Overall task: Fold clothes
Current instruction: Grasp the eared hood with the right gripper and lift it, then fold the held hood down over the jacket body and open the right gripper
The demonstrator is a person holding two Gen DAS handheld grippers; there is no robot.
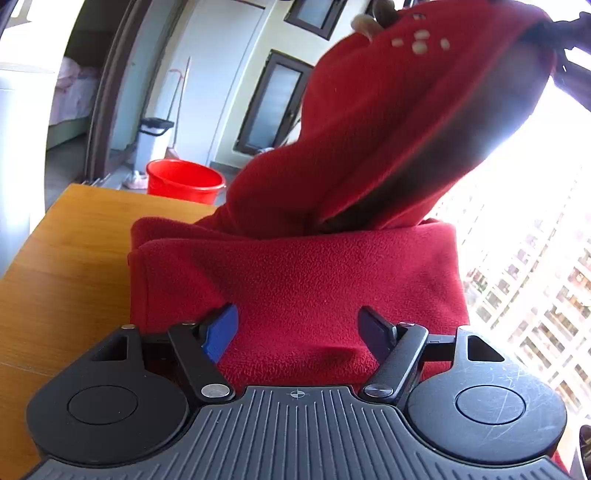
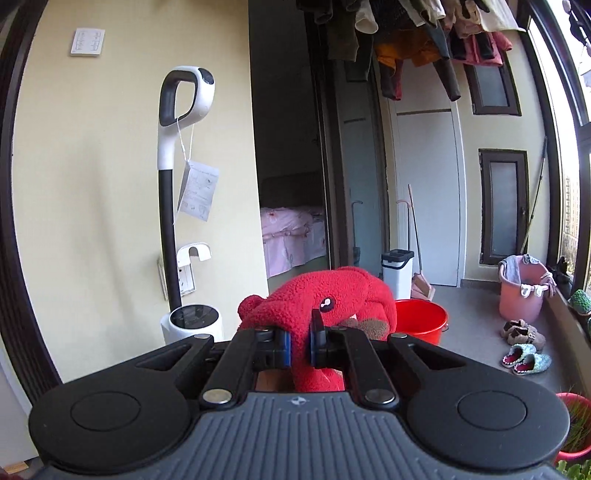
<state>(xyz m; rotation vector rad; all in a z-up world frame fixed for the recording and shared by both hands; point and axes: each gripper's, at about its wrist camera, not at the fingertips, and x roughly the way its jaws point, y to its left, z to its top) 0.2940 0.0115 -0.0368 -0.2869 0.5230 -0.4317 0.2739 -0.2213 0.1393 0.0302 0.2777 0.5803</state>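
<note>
A red fleece garment [image 1: 295, 273] lies partly folded on the wooden table [image 1: 74, 258]. My left gripper [image 1: 298, 317] is open, its fingers [image 1: 221, 328] spread just above the near edge of the folded part and clamping nothing. The rest of the garment [image 1: 406, 129] rises in a taut sheet to the upper right. In the right wrist view my right gripper [image 2: 300, 339] is shut on a bunched end of the red fleece [image 2: 332, 291], held up in the air. That end has a small eye-like patch [image 2: 327, 303].
A red bucket [image 1: 184, 181] stands on the floor beyond the table's far edge. A bright window runs along the right. An upright vacuum [image 2: 170, 184], a pink laundry basket [image 2: 521, 291], slippers [image 2: 524, 360] and hanging clothes [image 2: 406, 33] fill the room behind.
</note>
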